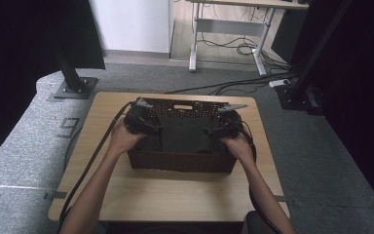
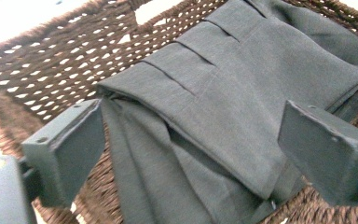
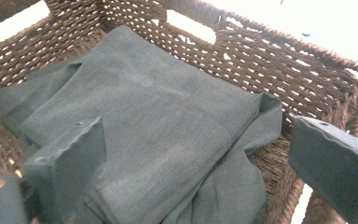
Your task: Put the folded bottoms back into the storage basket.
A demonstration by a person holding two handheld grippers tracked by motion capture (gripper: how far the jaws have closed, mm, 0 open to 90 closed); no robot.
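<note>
A dark brown wicker basket (image 1: 180,163) stands in the middle of the wooden table (image 1: 175,195). A folded dark grey cloth (image 1: 182,134) lies flat inside it. My left gripper (image 1: 157,129) reaches in over the basket's left side and my right gripper (image 1: 209,130) over its right side. In the left gripper view the left gripper (image 2: 191,116) is open above the pleated cloth (image 2: 223,93), near the woven wall (image 2: 51,65), and its jaws hold nothing. In the right gripper view the right gripper (image 3: 198,128) also stands open over the cloth (image 3: 158,121), next to the basket's wall (image 3: 279,60).
Bare tabletop runs in front of the basket and in narrow strips at both sides. Black stand bases sit on the grey carpet at the back left (image 1: 75,87) and back right (image 1: 297,97). A desk frame (image 1: 195,44) with loose cables stands farther back.
</note>
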